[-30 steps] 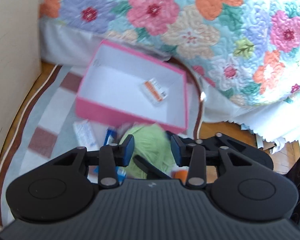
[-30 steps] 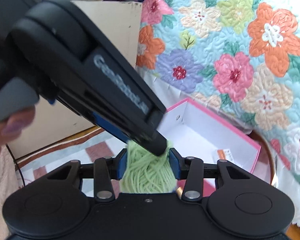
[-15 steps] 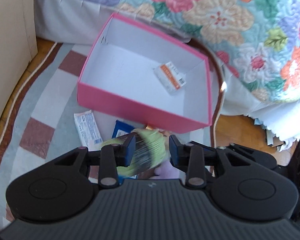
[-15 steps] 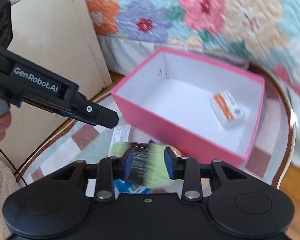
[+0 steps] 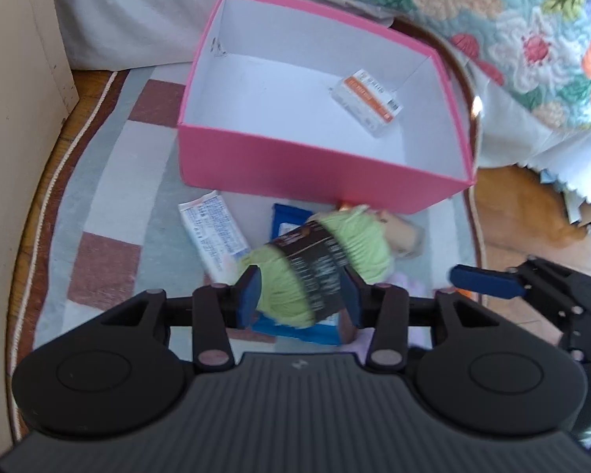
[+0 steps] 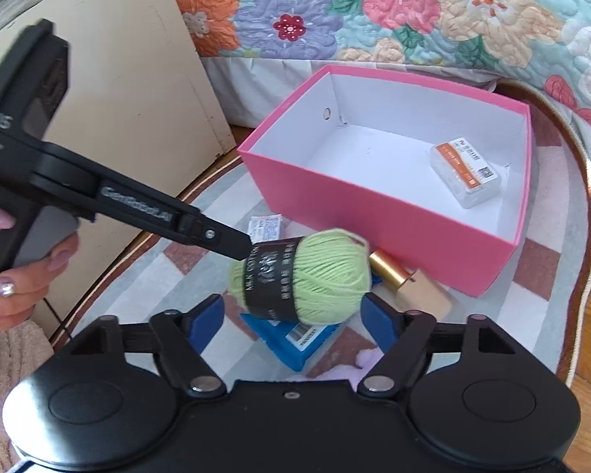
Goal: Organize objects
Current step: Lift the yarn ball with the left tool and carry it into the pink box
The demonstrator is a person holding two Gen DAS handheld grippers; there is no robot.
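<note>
- Judging by how things are lying, the tidying is only getting started: the pink box point(image 5: 315, 169), filling the upper middle of the left wrist view, is holding just one small white-and-orange packet point(image 5: 368, 100) in its far right corner.
- The ball of green yarn point(image 6: 327, 276) is looking like the next item to go in. It is hanging low in the centre of both views, in front of the box's near wall and not yet over the rim.
- The left gripper point(image 5: 300, 299) is clamping the yarn, one blue pad pressing the wool and the other the label band.
- The right gripper point(image 6: 291, 315) is standing wide, its pads flanking the ball from below without seeming to touch it.
- The rest is waiting on the rug point(image 5: 110, 205) below the box: a white printed packet point(image 5: 212, 232) left of centre, a blue packet point(image 6: 295, 339) under the yarn, and a gold-capped bottle point(image 6: 409, 287) just right of it.
- The yarn is showing as a plump, pale green ball, tightly wound, with a black paper band around its middle carrying light lettering. It is tilting slightly, and it is probably going to give under the pads.
</note>
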